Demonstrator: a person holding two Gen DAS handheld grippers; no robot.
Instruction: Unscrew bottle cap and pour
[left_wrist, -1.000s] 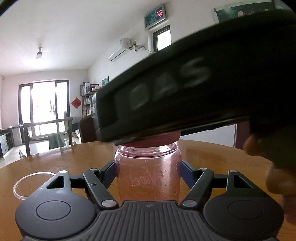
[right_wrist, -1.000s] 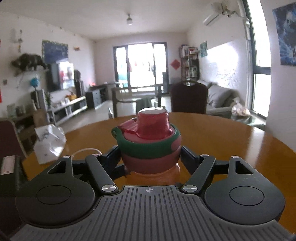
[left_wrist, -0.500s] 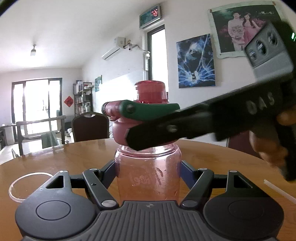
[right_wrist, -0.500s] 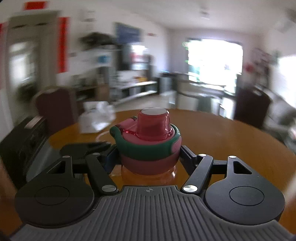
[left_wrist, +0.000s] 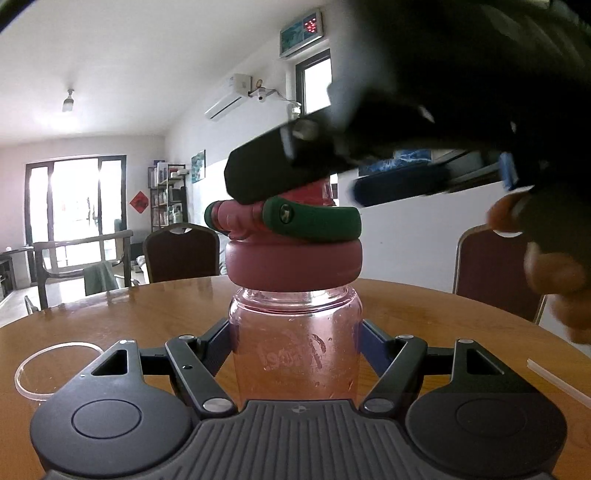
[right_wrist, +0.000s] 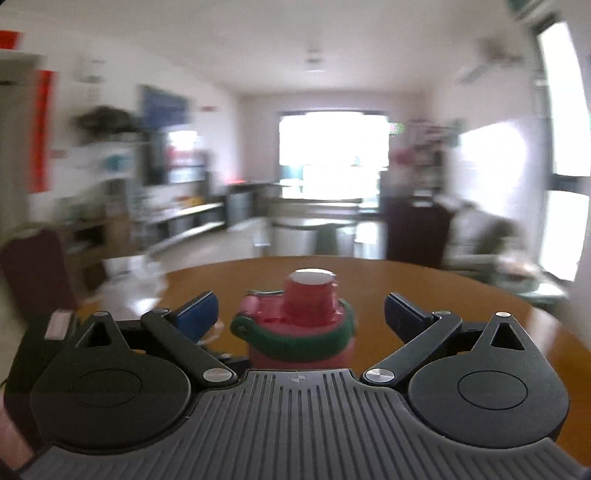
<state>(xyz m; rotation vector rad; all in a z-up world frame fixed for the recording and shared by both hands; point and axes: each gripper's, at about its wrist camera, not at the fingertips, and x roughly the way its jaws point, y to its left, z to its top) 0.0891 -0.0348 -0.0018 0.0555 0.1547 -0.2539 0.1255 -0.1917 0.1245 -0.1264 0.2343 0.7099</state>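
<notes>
A pink see-through bottle (left_wrist: 295, 354) stands upright on the round wooden table (left_wrist: 110, 314), and my left gripper (left_wrist: 295, 332) is shut on its body. Its red cap (left_wrist: 295, 258) with a green loop handle (left_wrist: 314, 221) sits on the neck. My right gripper (left_wrist: 317, 184) hovers just above the cap, coming in from the upper right, with a hand (left_wrist: 554, 266) behind it. In the right wrist view the right gripper (right_wrist: 300, 314) is open, its blue pads (right_wrist: 197, 312) wide apart on either side of the cap (right_wrist: 306, 295) and not touching it.
A clear ring-shaped rim (left_wrist: 48, 369) lies on the table at the left and a thin white stick (left_wrist: 554, 384) at the right. Dark chairs (left_wrist: 181, 251) stand behind the table. A white bag (right_wrist: 125, 273) rests on the far left of the table.
My right gripper was shut on the cap and swinging around with it; now its jaws have opened and it sits slightly higher and back. The left gripper and bottle have stayed put.
</notes>
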